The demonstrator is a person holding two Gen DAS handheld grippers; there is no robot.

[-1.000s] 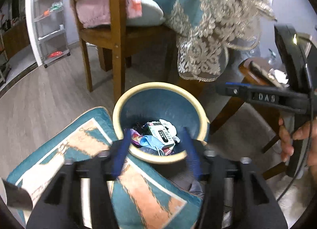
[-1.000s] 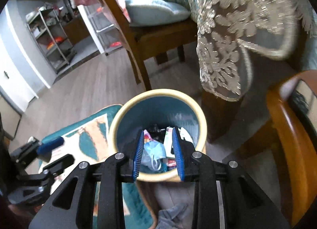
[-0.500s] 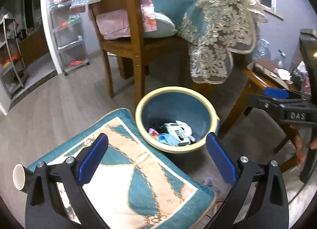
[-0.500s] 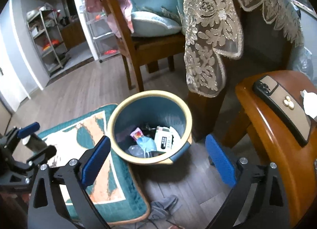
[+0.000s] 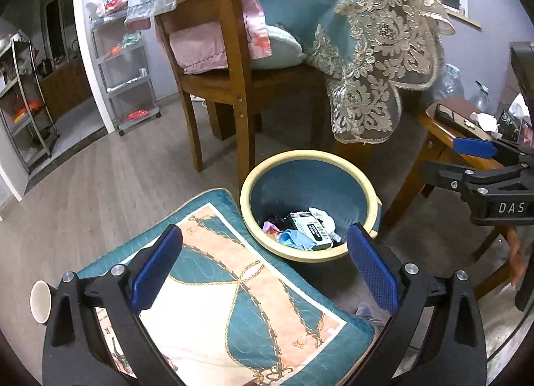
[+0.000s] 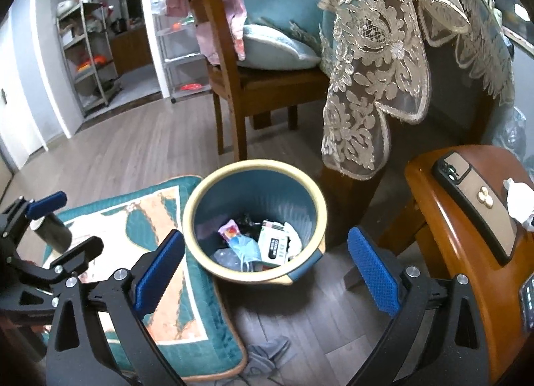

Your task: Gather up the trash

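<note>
Below both of my tongs, on the wood floor, the trash bin (image 6: 254, 219) is standing upright, blue inside with a cream rim. It is sitting just beside the teal patterned cushion (image 5: 233, 292) and in front of a wooden chair (image 5: 233, 85). Trash is lying at its bottom: a white carton (image 6: 274, 245), a crumpled blue face mask (image 6: 247, 247) and a pink wrapper (image 6: 229, 230).

My left tongs (image 5: 263, 272) are gaping wide, having just been opening, with nothing between the blue pads; they are hovering over the cushion's edge and the bin's near rim. My right tongs (image 6: 265, 272) are likewise standing wide after just opening, empty, framing the bin from above.

A paper cup (image 5: 40, 301) is lying at the far left of the cushion. To the right, a phone (image 6: 474, 209) is resting on a wooden stool (image 6: 444, 219). A lace tablecloth (image 6: 367, 85) is hanging down behind the bin. A grey rag (image 6: 267, 352) is lying on the floor near the cushion's corner.
</note>
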